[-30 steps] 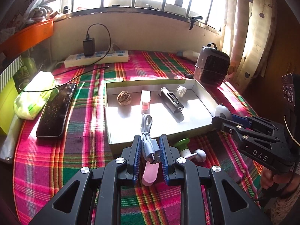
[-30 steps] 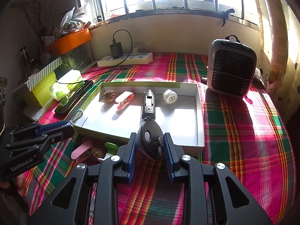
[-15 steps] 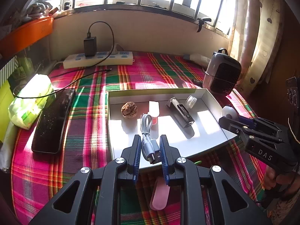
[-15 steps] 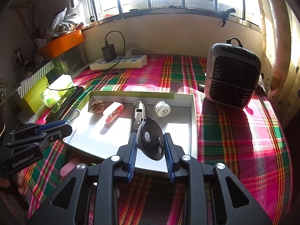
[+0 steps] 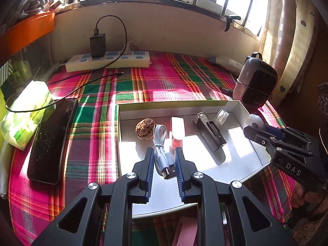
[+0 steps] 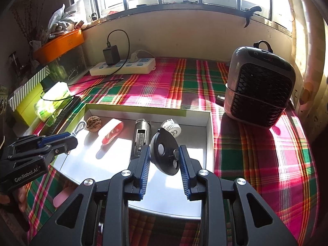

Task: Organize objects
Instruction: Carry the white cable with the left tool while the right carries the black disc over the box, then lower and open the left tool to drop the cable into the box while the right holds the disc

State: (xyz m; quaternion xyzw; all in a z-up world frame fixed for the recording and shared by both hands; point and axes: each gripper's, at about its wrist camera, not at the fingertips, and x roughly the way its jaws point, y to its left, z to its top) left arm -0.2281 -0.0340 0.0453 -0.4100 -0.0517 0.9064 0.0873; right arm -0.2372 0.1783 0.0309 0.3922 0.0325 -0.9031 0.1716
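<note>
Plaid tablecloth; left tongs gripping cable, right tongs gripping black disc.

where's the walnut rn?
The walnut lies inside the white tray, at its far left corner in the left wrist view, just left of the grey cable held by the left hand-held gripper.

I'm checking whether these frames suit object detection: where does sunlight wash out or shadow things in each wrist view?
Left wrist view: the windows are blown out, sun patches glare on the tray floor, and the tissue pack is overexposed. Right wrist view: bright patches on the tray floor, the heater casts a dark shadow on the cloth, and fisheye bends the edges.
</note>
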